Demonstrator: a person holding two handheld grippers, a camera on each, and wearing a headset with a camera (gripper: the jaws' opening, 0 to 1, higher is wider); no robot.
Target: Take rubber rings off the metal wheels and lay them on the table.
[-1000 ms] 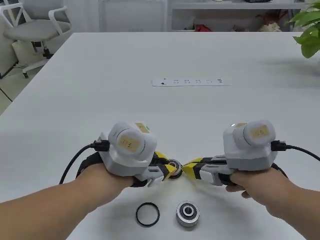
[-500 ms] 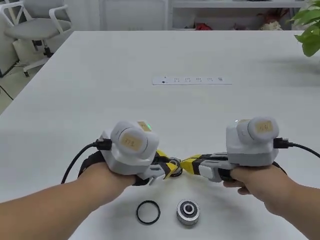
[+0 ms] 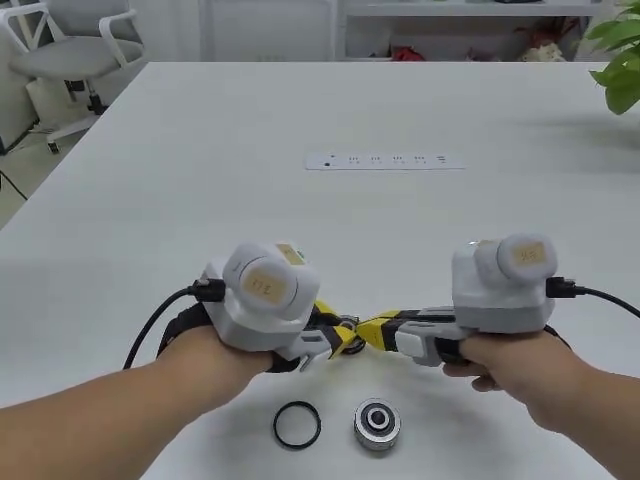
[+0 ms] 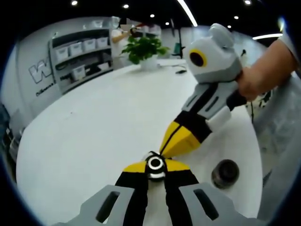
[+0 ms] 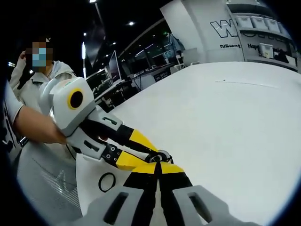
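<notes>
My left gripper [image 3: 343, 337] [image 4: 155, 167] is shut on a small metal wheel [image 4: 155, 164] [image 5: 162, 156], held just above the white table [image 3: 300, 220]. A black rubber ring still sits round that wheel. From the other side, my right gripper [image 3: 367, 333] [image 5: 160, 165] has its yellow jaws shut, pinching the ring at the wheel's rim. On the table in front of me lie a loose black rubber ring [image 3: 297, 424] [image 5: 107, 181] and, to its right, a bare metal wheel [image 3: 377, 423] [image 4: 225, 173].
A white power strip [image 3: 385, 160] lies across the middle of the table. A potted plant [image 3: 620, 60] stands at the far right and an office chair [image 3: 70, 50] beyond the far left corner. A person [image 5: 37, 75] shows behind the left gripper.
The right gripper has edged left, so its tips now meet the wheel held by the left gripper. The loose ring and bare wheel lie where they were.
</notes>
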